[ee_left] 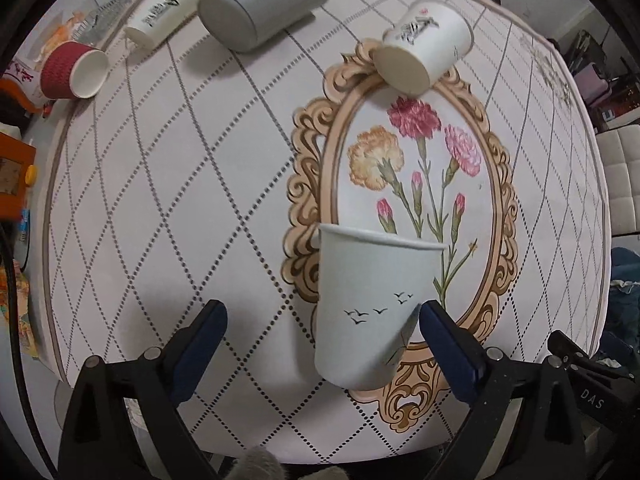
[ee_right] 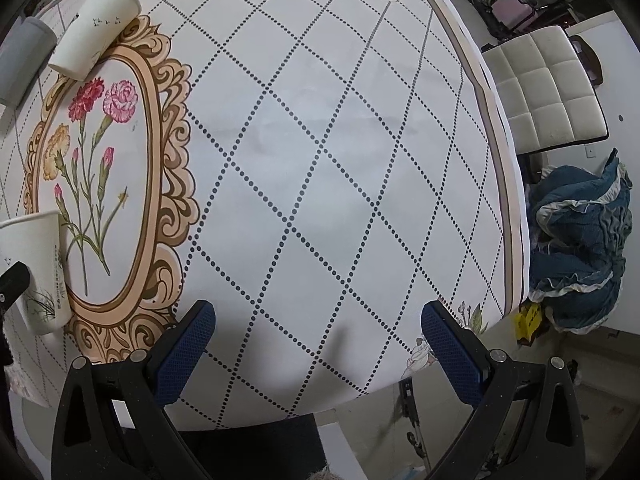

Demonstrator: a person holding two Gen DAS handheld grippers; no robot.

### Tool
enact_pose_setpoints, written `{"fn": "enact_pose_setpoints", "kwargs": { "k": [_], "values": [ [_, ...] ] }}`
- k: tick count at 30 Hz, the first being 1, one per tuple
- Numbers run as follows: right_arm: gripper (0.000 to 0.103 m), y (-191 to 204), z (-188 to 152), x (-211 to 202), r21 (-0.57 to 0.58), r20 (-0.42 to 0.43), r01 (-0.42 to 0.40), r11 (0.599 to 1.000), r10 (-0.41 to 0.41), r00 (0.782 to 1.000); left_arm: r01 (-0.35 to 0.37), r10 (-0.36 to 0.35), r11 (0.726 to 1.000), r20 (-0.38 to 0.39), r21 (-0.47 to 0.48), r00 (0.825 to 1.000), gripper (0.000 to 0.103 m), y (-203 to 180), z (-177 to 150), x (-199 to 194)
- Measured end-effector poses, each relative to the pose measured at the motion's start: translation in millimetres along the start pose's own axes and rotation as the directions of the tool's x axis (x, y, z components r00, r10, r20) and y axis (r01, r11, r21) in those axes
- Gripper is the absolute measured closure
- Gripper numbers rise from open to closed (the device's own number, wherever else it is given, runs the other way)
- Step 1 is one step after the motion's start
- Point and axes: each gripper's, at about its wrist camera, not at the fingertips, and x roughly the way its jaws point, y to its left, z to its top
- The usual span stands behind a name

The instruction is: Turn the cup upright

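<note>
A white paper cup with small bird drawings (ee_left: 372,304) stands upright, rim up, on the floral tablecloth (ee_left: 200,208). It sits between the fingers of my left gripper (ee_left: 320,320), close to the right finger (ee_left: 444,344); the jaws are wide open and not squeezing it. The same cup shows at the left edge of the right wrist view (ee_right: 34,268). My right gripper (ee_right: 318,328) is open and empty over bare cloth. Another white cup (ee_left: 424,48) lies on its side at the top of the oval flower frame; it also shows in the right wrist view (ee_right: 94,46).
A grey cylinder (ee_left: 260,4), a second printed white cup (ee_left: 166,8) and a red ribbed cup (ee_left: 74,70) lie on their sides at the far left. A white padded chair (ee_right: 548,92) and blue fabric (ee_right: 584,248) are beyond the table's right edge.
</note>
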Motion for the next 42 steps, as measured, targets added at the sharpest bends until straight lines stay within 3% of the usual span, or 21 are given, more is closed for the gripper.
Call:
{"fn": "enact_pose_setpoints", "kwargs": {
  "k": [7,10,11,16,20,27,35,42],
  "values": [
    [0.0,2,2,-17,0.012,0.016,-0.033,0.999,0.033,0.999,0.047,-0.039,0.997,0.114,-0.068,0.993,0.005,39,6,-50],
    [0.0,10,1,-29,0.01,0.019,-0.084,0.996,0.084,0.996,0.046,-0.03,0.995,0.168,-0.093,0.985,0.004,69,-6,-71],
    [0.0,15,0,-32,0.007,0.019,-0.105,0.994,0.105,0.994,0.04,-0.019,0.994,0.191,-0.104,0.981,0.0,79,-5,-78],
    [0.0,49,-2,-52,-0.034,0.011,-0.22,0.975,0.22,0.975,-0.07,0.103,0.989,0.259,-0.131,0.96,0.0,108,-22,-82],
    [0.0,92,-1,-65,-0.106,0.0,-0.267,0.958,0.269,0.963,-0.17,0.196,0.975,0.198,-0.141,0.96,0.0,130,-28,-59],
    [0.011,148,5,-59,-0.191,-0.037,-0.272,0.943,0.269,0.962,-0.218,0.234,0.962,0.082,-0.167,0.969,0.0,162,-50,-16],
    [0.021,185,14,-42,-0.212,-0.078,-0.264,0.941,0.253,0.964,-0.293,0.287,0.941,-0.057,-0.171,0.956,0.0,185,-67,18],
    [0.036,203,18,-32,-0.23,-0.096,-0.254,0.939,0.238,0.966,-0.293,0.286,0.942,-0.068,-0.165,0.956,0.0,193,-71,22]
  ]
}}
